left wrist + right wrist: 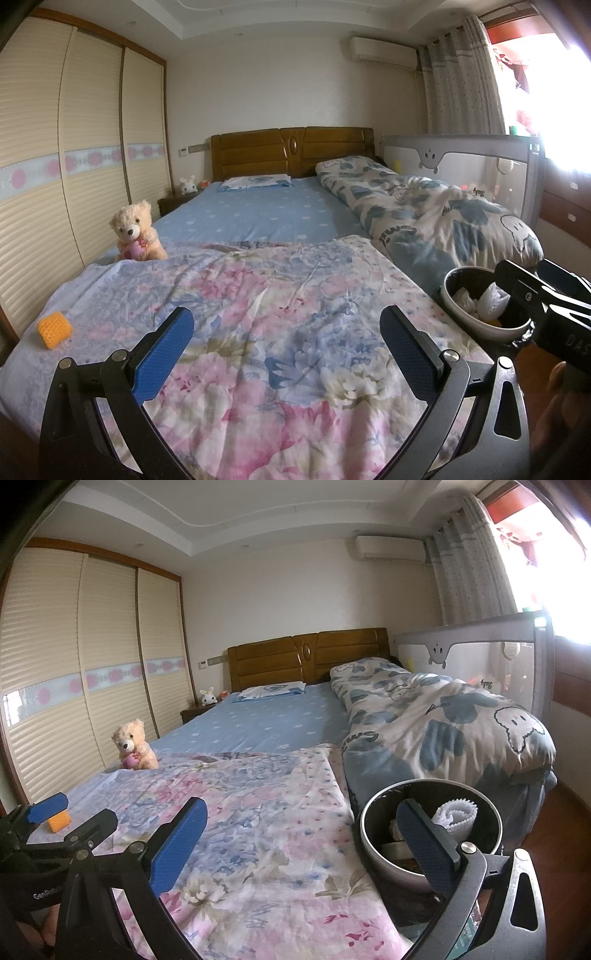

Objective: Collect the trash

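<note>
- One orange foam net sleeve (54, 328) lies on the floral sheet (258, 314), at about 9 o'clock in the left wrist view, near the left edge of the bed. It is the only piece of trash I can see on the bed.
- In the right wrist view the same orange piece (58, 821) is also at 9 o'clock, partly hidden behind a blue pad of the left gripper.
- One teddy bear (136, 232) sits upright at about 10 o'clock, at the far left border of the floral sheet, holding something pink.
- One small white rabbit toy (187, 184) stands on the nightstand beside the wooden headboard (291, 147), at about 11 o'clock.
- One pillow (255, 181) lies flat at 12 o'clock on the blue sheet.
- The left gripper (286, 332) has its two blue pads spread wide apart, with nothing between them; it is above the floral sheet.
- One rolled quilt (424, 206) with blue shapes lies along the right side of the bed, at about 2 o'clock.
- One round trash bin (452, 295) stands at 3 o'clock, just beside the right edge of the bed. Inside are white crumpled pieces; I count at least two.
- The right gripper (303, 830) is open wide and holds nothing; its right pad is over the bin (369, 834), its left pad over the sheet.
</note>
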